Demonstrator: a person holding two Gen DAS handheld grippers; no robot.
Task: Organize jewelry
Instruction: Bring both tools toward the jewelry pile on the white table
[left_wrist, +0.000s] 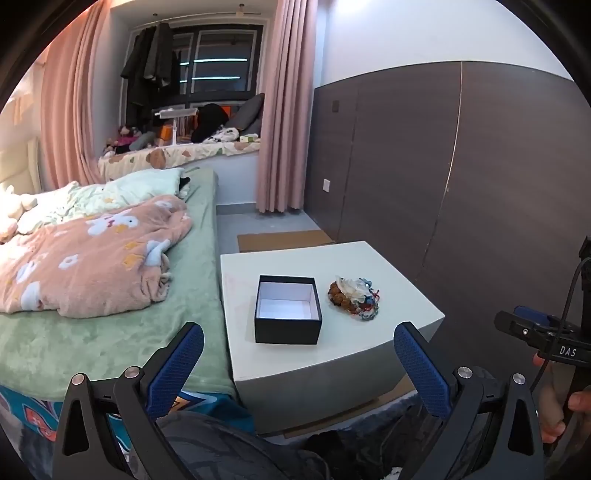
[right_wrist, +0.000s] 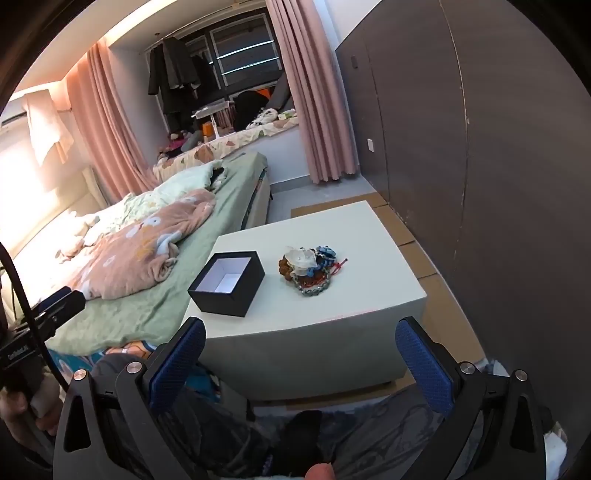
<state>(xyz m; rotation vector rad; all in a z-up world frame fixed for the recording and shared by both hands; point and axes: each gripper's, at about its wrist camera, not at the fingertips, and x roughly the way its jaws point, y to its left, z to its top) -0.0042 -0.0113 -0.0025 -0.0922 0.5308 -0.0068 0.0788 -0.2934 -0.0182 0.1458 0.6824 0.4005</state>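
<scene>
A black open box (left_wrist: 288, 309) with a white empty inside stands on a white bedside table (left_wrist: 388, 266). A pile of jewelry (left_wrist: 352, 293), bracelets and beads in brown, white, blue and red, lies just right of it. My left gripper (left_wrist: 298, 341) is open, held back in front of the table, empty. In the right wrist view the box (right_wrist: 227, 282) and the jewelry pile (right_wrist: 308, 269) sit on the table (right_wrist: 369, 240). My right gripper (right_wrist: 300, 338) is open and empty, short of the table's near edge. It also shows at the left wrist view's right edge (left_wrist: 546, 336).
A bed (left_wrist: 110, 314) with a pink blanket (left_wrist: 85, 254) adjoins the table's left side. A dark wardrobe wall (left_wrist: 461, 166) stands to the right. Cardboard (right_wrist: 417, 236) lies on the floor around the table. My knees (right_wrist: 240, 435) are below the grippers.
</scene>
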